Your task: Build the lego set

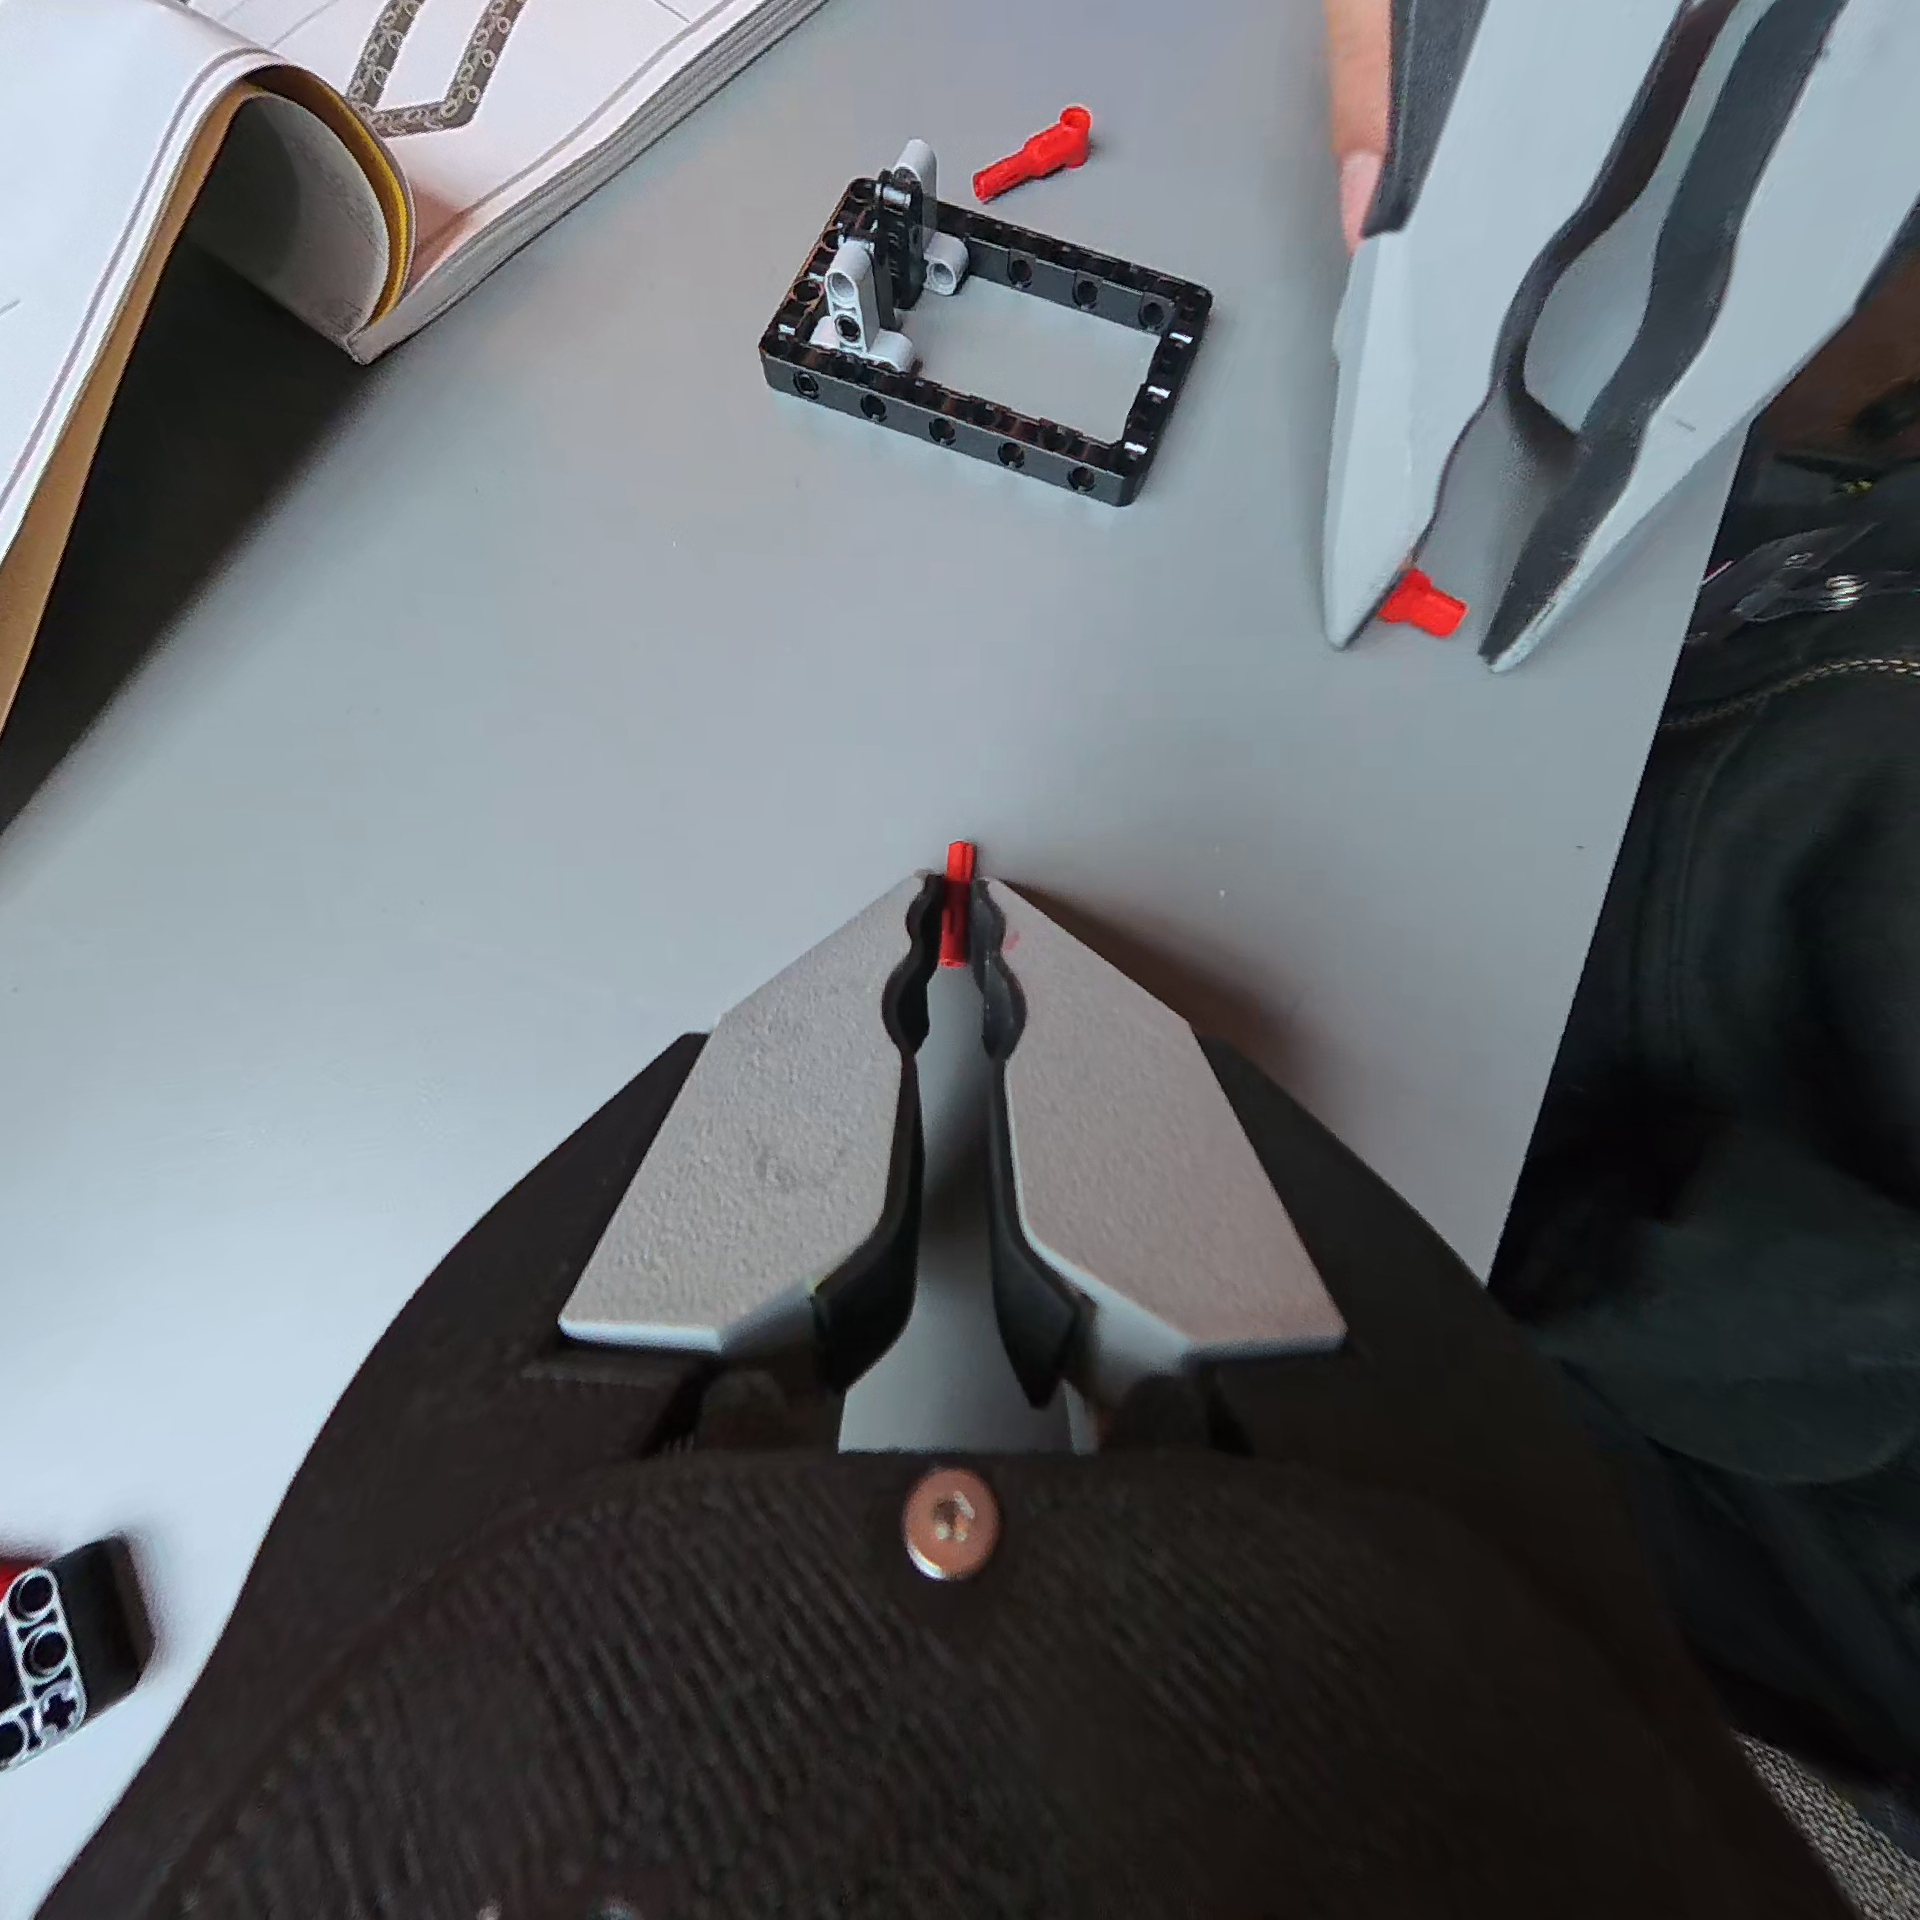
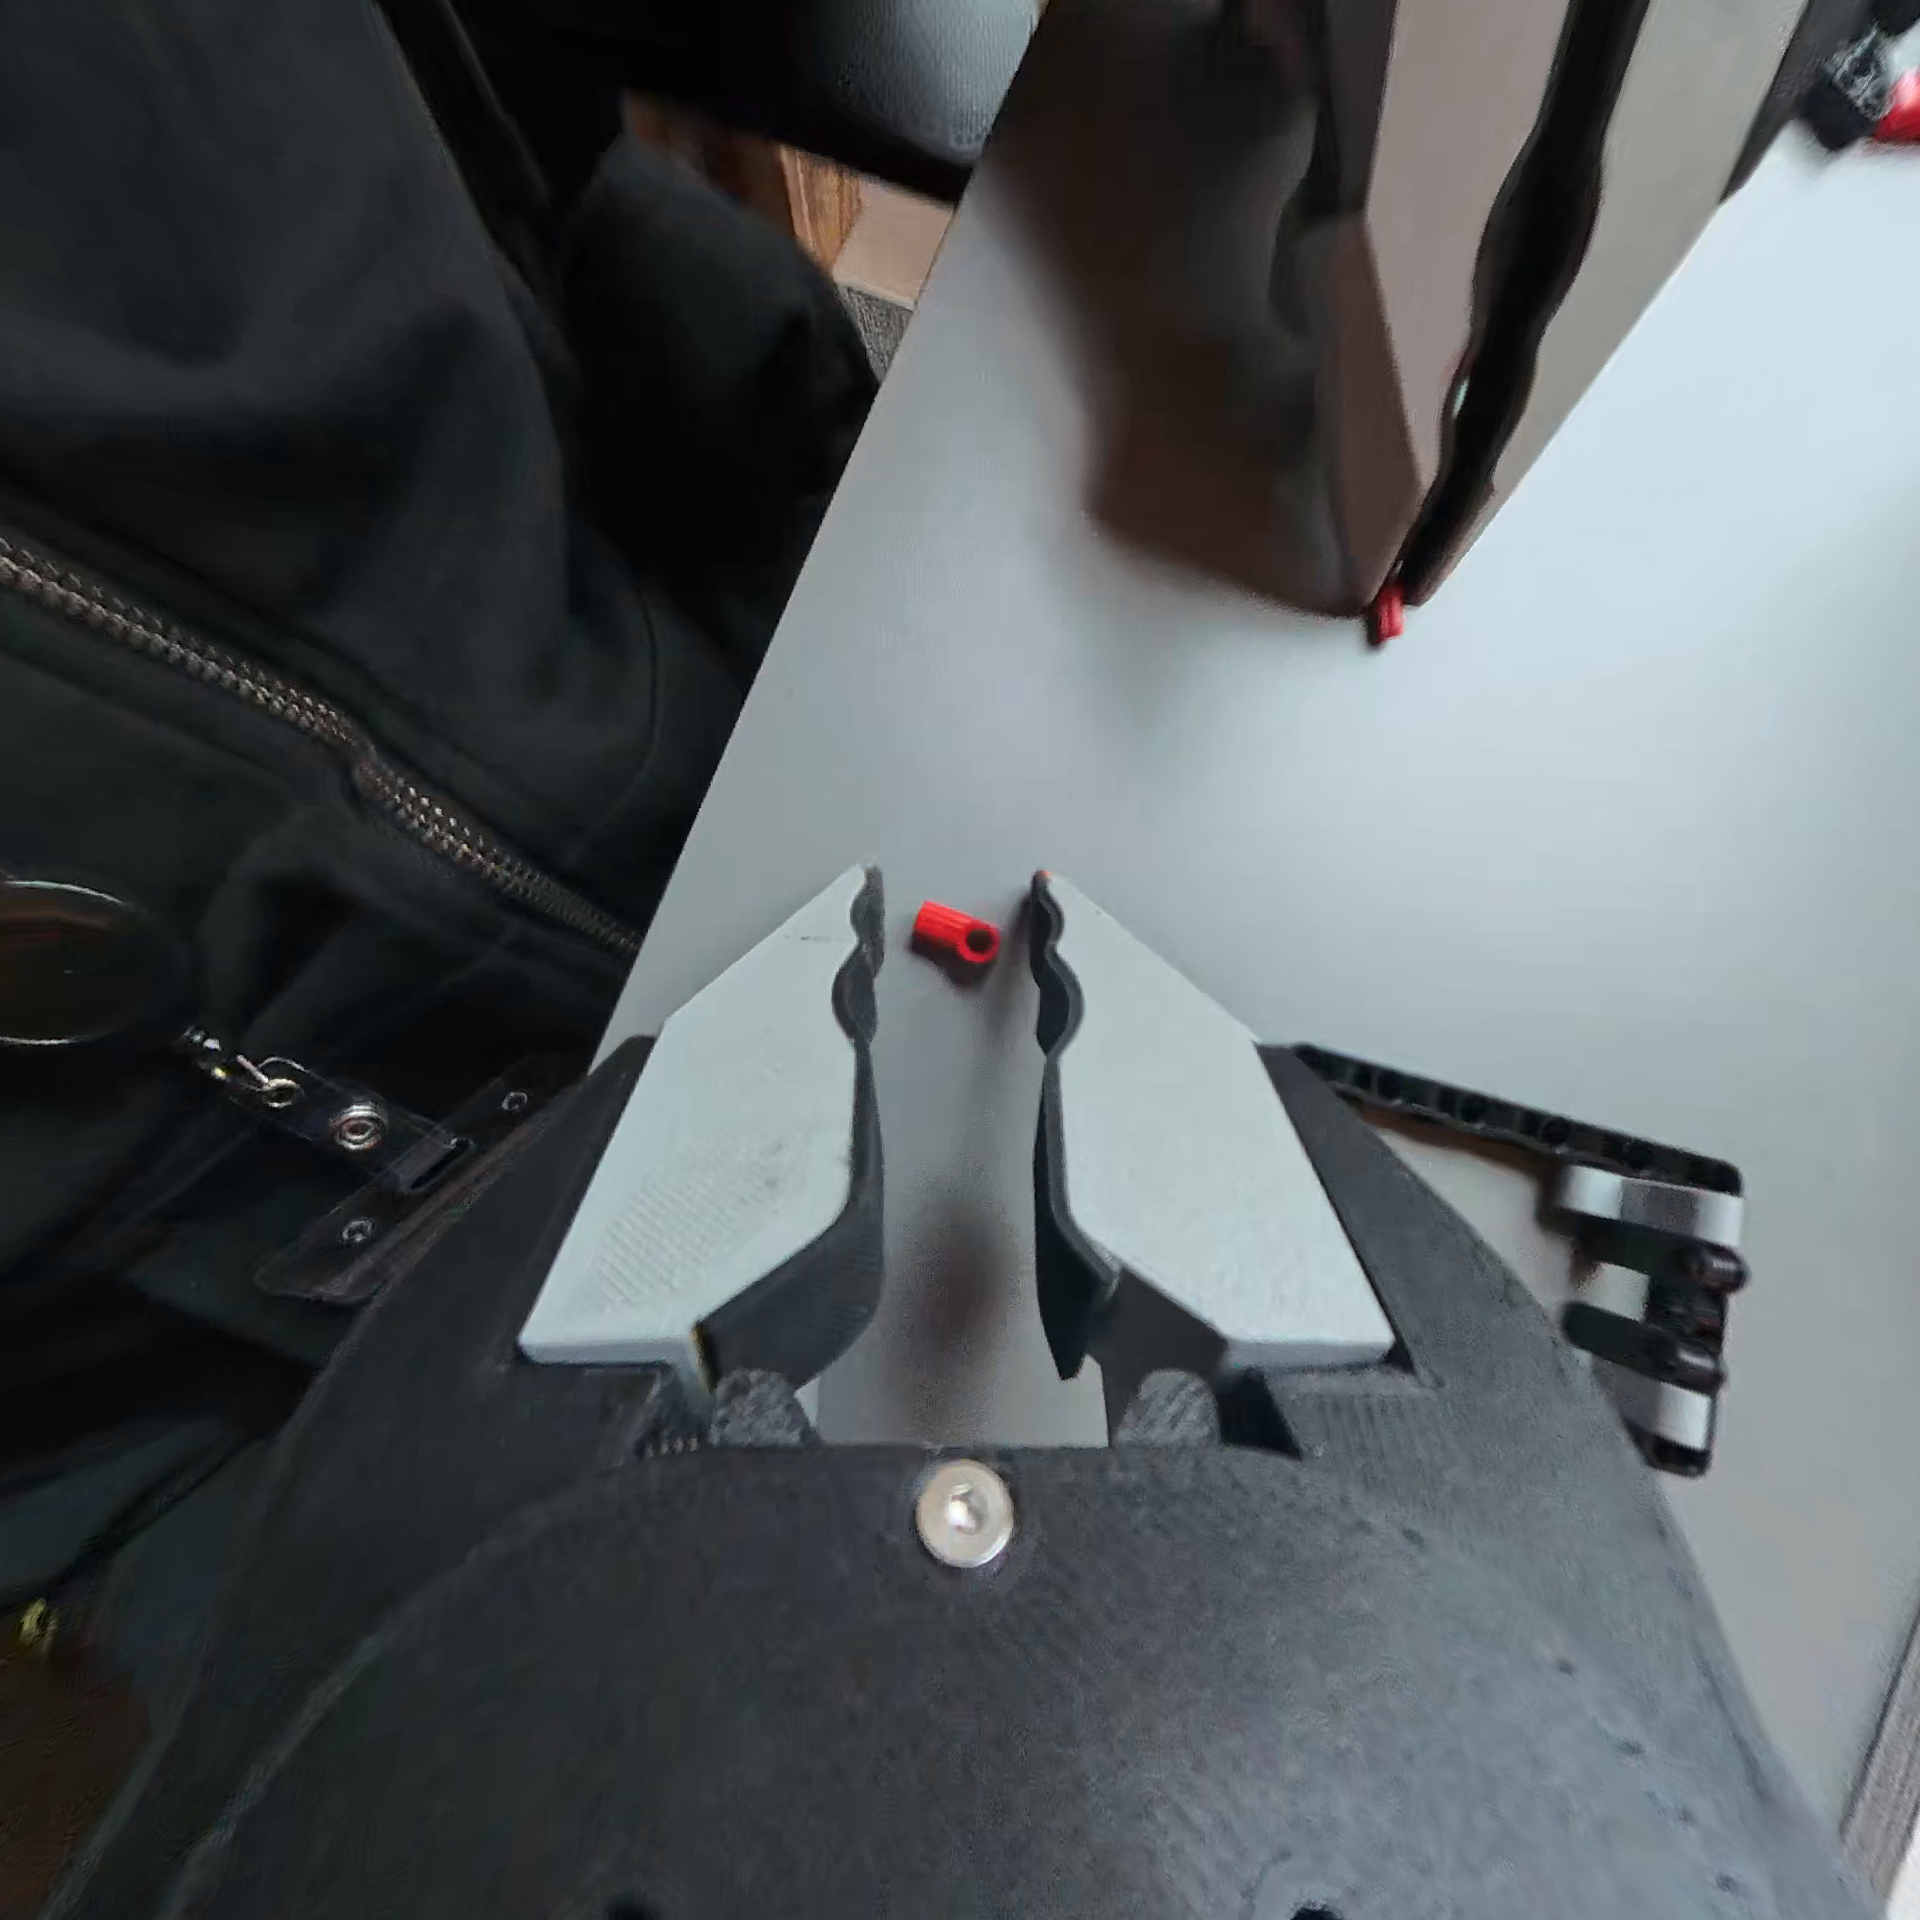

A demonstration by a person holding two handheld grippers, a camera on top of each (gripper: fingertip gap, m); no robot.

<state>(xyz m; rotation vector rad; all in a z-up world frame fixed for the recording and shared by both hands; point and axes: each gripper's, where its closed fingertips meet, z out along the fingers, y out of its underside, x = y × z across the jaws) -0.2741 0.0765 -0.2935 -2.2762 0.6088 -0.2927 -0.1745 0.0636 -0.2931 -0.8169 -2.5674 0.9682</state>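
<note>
Left wrist view shows the left gripper (image 1: 954,896) clamped on a red pin (image 1: 952,906) while the right gripper (image 2: 954,891), fingers apart, straddles a second red connector (image 2: 956,932) on the table (image 1: 623,727); next, judged: close, then fit both to the black frame (image 1: 1039,436).

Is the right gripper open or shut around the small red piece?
Open. The right gripper straddles the red piece, with table visible between the piece and both jaws.

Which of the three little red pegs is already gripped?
The red peg pinched in the left hand-held gripper. Another lies loose between the right hand-held gripper's open fingers; the third lies beside the black frame.
</note>
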